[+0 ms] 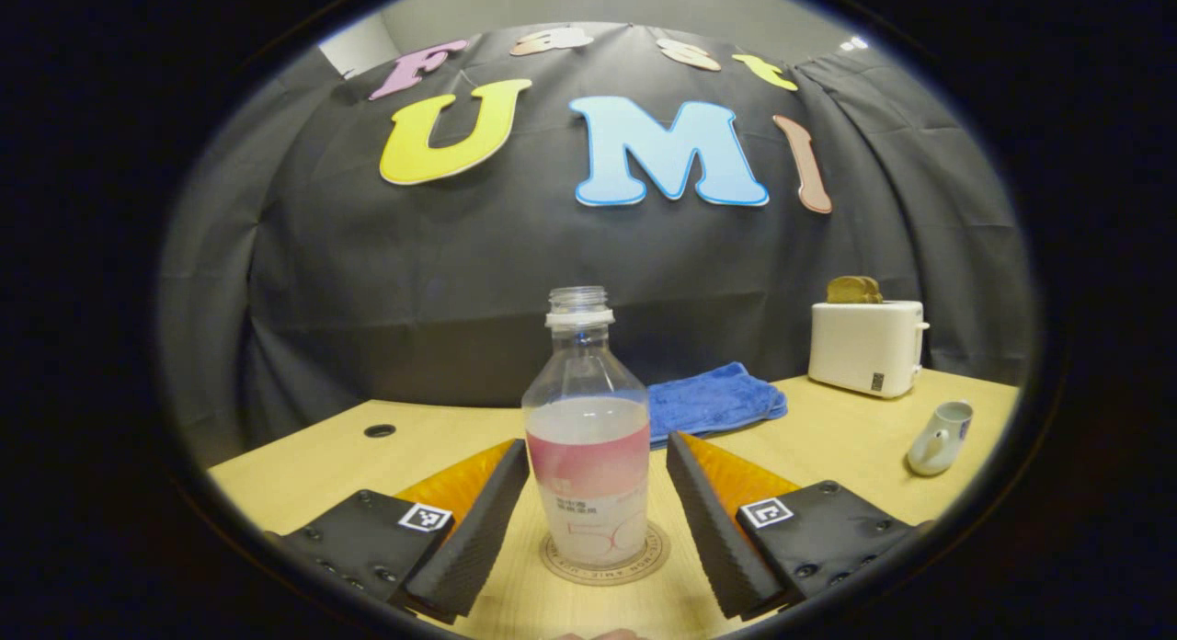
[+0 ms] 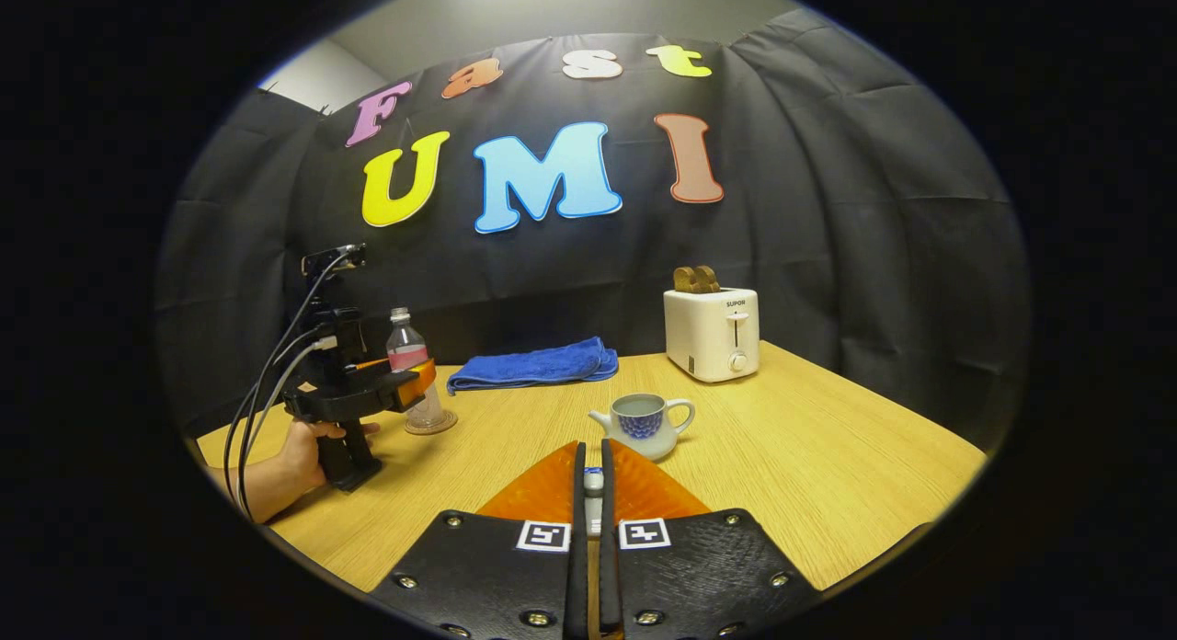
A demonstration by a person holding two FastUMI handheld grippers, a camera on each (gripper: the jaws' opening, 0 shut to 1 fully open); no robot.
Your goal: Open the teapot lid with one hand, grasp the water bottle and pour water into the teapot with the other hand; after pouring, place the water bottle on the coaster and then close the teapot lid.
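The bottle (image 1: 587, 438) stands upright on the coaster (image 1: 604, 555) between the left gripper's (image 1: 598, 502) released jaws; right gripper (image 2: 593, 493) clenched, probably on the lid (image 2: 594, 482).

The water bottle (image 1: 587, 428) stands upright at the lower centre of the left gripper view, clear plastic, uncapped, about half full, with a pink-and-white label band. It rests on a round coaster (image 1: 604, 557) with lettering along its rim. In the right gripper view, the teapot (image 2: 644, 425) sits just below the middle of the frame: small, white with a blue pattern, lid off, mouth open, spout pointing left, handle right.
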